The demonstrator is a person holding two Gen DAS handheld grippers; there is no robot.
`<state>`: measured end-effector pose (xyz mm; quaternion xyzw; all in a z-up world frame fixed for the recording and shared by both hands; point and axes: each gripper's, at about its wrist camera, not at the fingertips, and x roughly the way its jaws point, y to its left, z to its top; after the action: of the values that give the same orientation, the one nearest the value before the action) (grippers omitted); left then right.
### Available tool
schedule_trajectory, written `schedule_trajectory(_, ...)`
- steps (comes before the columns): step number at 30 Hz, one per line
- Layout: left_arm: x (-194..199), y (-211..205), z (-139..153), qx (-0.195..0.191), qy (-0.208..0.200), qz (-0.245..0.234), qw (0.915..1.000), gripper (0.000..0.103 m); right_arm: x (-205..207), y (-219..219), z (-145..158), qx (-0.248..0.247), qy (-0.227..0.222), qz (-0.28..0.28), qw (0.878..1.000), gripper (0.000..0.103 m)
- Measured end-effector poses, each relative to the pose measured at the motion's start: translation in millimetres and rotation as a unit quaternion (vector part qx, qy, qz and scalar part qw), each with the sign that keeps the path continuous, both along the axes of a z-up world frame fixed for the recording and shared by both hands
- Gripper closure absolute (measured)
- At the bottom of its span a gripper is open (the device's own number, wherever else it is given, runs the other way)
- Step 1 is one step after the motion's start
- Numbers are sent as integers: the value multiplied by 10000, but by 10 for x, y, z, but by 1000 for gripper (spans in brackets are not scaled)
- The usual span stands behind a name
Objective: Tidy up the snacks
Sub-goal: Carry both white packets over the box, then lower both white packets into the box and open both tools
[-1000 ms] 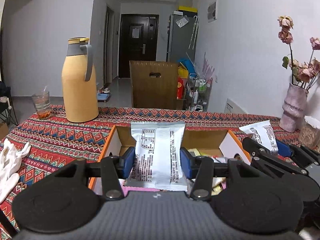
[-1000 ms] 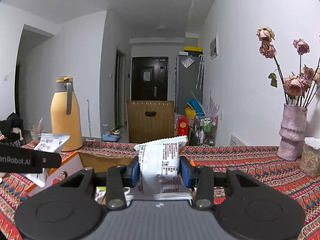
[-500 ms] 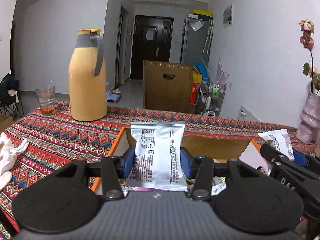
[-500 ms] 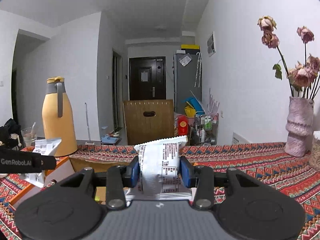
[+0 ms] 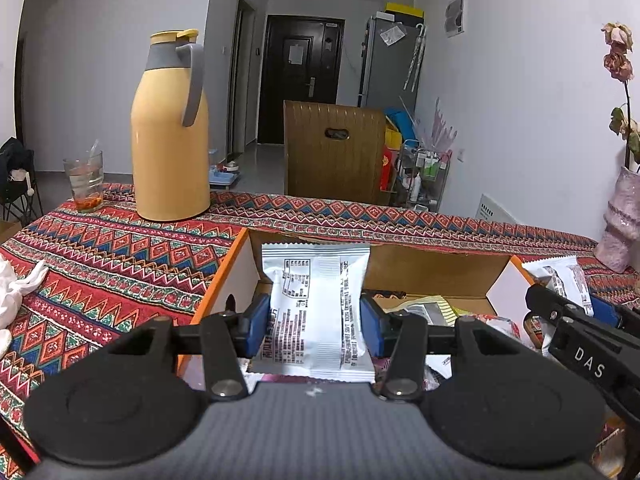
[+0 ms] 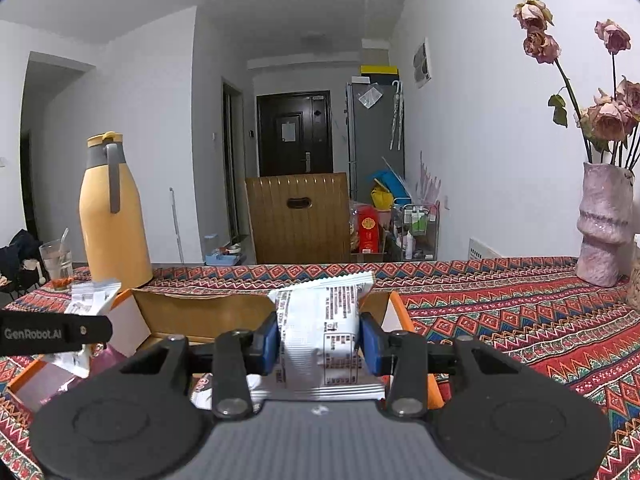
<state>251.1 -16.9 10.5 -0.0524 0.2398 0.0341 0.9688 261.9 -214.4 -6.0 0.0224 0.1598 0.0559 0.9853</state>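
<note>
Both grippers have risen a little above the cardboard box [image 5: 436, 268]; the left gripper [image 5: 314, 322] pinches a crinkly silver packet [image 5: 316, 308] upright; the right gripper [image 6: 319, 338] squeezes another foil packet [image 6: 322, 332] likewise.

Count, both views: two silver snack packets, one [image 5: 316, 308] at 6 o'clock, the other [image 6: 324, 340] likewise. One open cardboard box [image 5: 432, 268]. One yellow thermos [image 5: 170, 136]. One drinking glass [image 5: 85, 180]. One pink vase [image 6: 604, 224]. One wooden chair [image 6: 298, 218].
</note>
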Motion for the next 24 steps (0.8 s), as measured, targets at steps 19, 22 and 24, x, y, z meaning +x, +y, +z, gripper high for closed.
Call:
schedule_trajectory(19,-94,63,47,-108,-192,236,9995,0,-5,-41,-12,170,157,-15,9997,0)
schedule_trajectory(22,-96,63,46,-127,-159,238,9995,0,3,-34,-31,196,232,10,9995,0)
schedule_trajectory(24,-98,62,41,-124,-139,237,9995,0,-1,-31,-44,183,239,9,9995,0)
